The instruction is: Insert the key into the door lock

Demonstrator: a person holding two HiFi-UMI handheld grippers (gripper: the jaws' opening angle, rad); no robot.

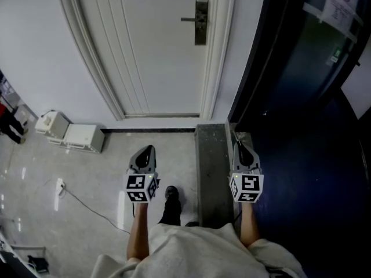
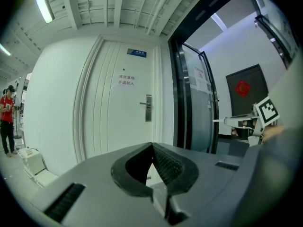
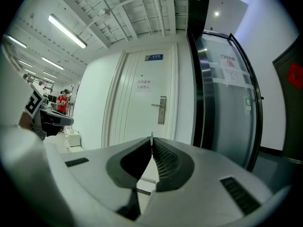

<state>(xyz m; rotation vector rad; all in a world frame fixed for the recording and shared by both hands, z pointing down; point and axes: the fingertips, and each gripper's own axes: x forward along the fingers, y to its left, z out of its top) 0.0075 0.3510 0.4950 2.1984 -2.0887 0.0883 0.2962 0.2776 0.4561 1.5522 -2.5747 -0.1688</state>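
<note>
The white door (image 1: 156, 51) stands shut ahead, with a metal lock plate and lever handle (image 1: 201, 21) near its right edge; the lock (image 2: 148, 108) shows in the left gripper view and the lock (image 3: 162, 110) in the right gripper view. My right gripper (image 1: 239, 145) is shut on a thin key (image 3: 151, 136) whose tip pokes out past the jaw tips, pointing level at the door from a distance. My left gripper (image 1: 149, 149) hangs to its left, jaws shut with nothing between them (image 2: 152, 145). Both are well short of the door.
White boxes (image 1: 75, 135) sit on the floor by the wall at left, with a cable and plug (image 1: 61, 185) nearby. A dark glass door (image 1: 301, 68) fills the right side beyond a grey threshold strip (image 1: 211, 167). A person in red (image 2: 6, 119) stands far left.
</note>
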